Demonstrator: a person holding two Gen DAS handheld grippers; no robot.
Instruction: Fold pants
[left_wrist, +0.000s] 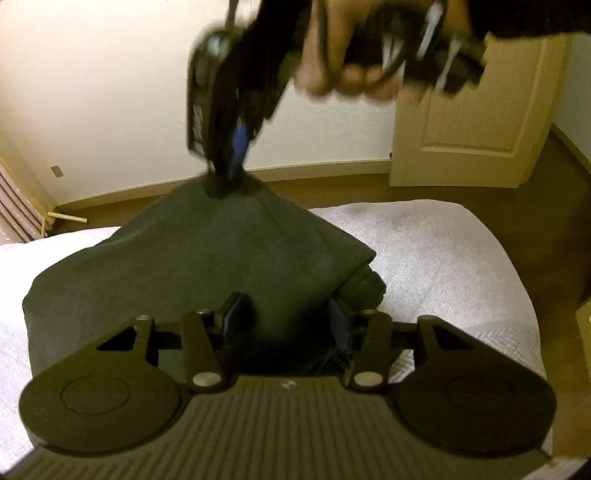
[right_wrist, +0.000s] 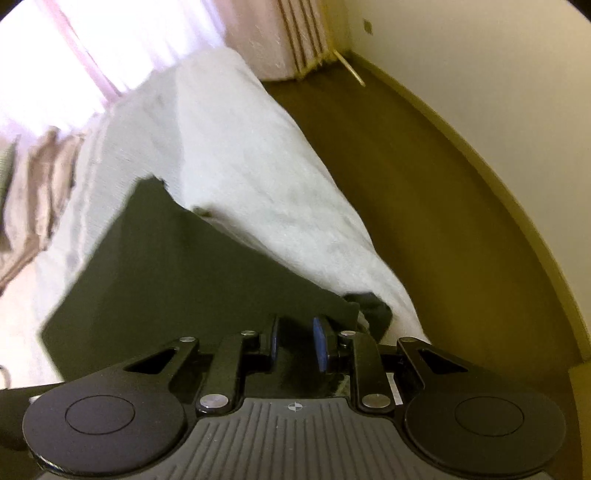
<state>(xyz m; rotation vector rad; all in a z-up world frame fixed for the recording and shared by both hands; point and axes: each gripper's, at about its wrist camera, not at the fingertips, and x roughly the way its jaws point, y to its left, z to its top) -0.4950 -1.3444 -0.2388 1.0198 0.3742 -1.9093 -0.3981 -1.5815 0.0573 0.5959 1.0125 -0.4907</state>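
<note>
Dark pants lie partly folded on a white bed. Our right gripper pinches one edge, lifting it into a peak to carry the fold over. Our left gripper straddles the near edge, jaws wide.

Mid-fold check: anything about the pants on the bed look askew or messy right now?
Yes. The pants are tented up where the right tool pinches them, and at their right edge a bunched layer sticks out from under the top fold instead of lining up. The white bedspread looks fine.
</note>
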